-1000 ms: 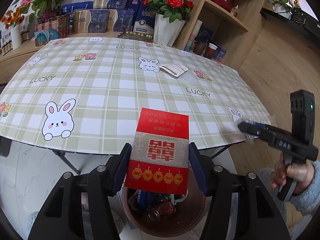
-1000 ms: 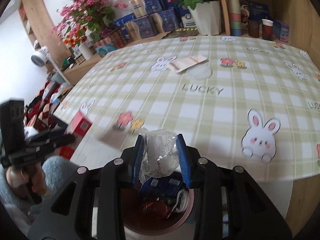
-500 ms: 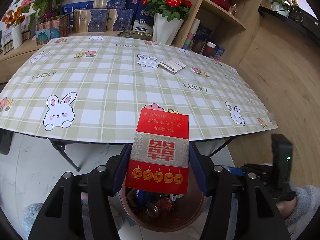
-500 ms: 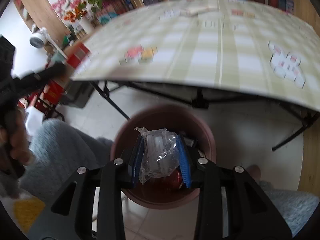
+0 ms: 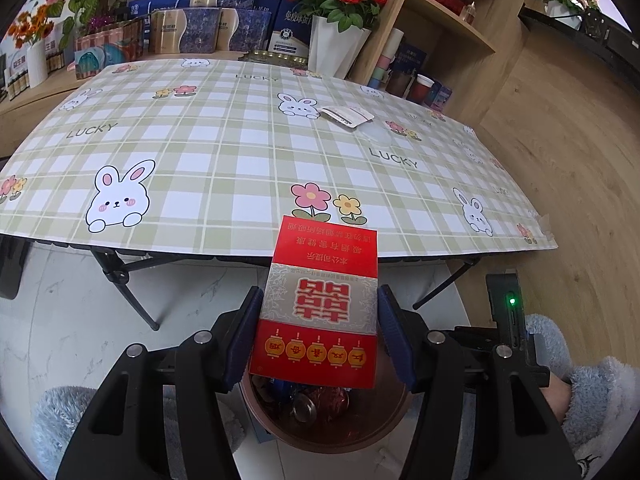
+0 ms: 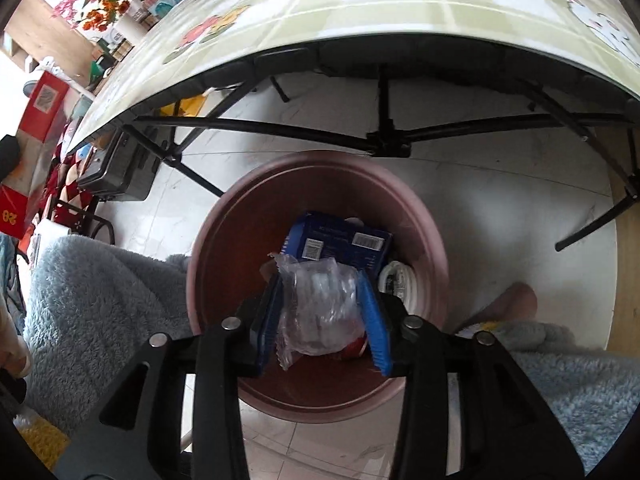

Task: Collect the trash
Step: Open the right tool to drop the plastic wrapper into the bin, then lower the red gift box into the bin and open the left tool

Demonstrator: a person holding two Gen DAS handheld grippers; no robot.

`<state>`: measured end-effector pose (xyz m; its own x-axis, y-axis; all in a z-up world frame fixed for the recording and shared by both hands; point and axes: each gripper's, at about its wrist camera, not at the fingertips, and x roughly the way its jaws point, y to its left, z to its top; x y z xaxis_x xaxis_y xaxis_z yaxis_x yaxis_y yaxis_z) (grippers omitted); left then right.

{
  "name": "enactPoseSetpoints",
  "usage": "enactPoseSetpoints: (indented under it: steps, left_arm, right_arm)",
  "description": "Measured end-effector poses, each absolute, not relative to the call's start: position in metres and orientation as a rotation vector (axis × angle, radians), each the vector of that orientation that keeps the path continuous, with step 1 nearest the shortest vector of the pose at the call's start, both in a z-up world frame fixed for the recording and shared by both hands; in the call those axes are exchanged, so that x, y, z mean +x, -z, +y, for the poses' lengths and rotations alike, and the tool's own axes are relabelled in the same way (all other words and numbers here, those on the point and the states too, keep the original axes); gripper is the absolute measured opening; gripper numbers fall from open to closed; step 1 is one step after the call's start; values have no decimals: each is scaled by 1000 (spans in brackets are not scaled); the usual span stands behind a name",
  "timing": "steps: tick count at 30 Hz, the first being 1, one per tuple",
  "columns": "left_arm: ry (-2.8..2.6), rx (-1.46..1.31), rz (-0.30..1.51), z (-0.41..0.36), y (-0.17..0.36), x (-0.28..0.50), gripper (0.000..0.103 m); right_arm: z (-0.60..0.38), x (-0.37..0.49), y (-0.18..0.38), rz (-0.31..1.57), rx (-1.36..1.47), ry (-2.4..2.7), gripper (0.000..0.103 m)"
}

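Note:
My left gripper [image 5: 316, 332] is shut on a red cigarette box [image 5: 320, 304] and holds it above the brown trash bin [image 5: 332, 432], just off the table's front edge. My right gripper [image 6: 324, 312] is shut on a crumpled clear plastic wrapper [image 6: 320, 308] and hangs over the mouth of the same bin [image 6: 208, 264], pointing down into it. The bin holds a blue box [image 6: 340, 244] and other trash. A white wrapper [image 5: 346, 114] and a clear plastic piece [image 5: 376, 136] lie on the table [image 5: 200, 148] at the far right. The red box also shows in the right wrist view [image 6: 40, 100].
The folding table's black legs [image 6: 384, 136] cross just behind the bin. My knees in grey fleece [image 6: 100, 292] flank the bin. Boxes, a flower vase [image 5: 336, 48] and wooden shelves [image 5: 452, 28] stand behind the table.
My right gripper has dropped from table height down over the bin and tilted into it, still holding the wrapper. My left gripper has drawn back slightly from the table with the red box.

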<state>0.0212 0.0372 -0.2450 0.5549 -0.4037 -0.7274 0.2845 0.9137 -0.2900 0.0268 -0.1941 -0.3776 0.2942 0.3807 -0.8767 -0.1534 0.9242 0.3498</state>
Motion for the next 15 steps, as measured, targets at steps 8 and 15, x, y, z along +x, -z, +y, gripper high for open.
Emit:
enactPoseSetpoints:
  steps: [8,15]
  left_arm:
    - [408,-146,912,35,251,24,56]
    - [417,-101,942,23,263,26,56]
  right_arm:
    - [-178,24,342,1119,52,-396,84]
    - [-172,13,284,889,-130,-352,97]
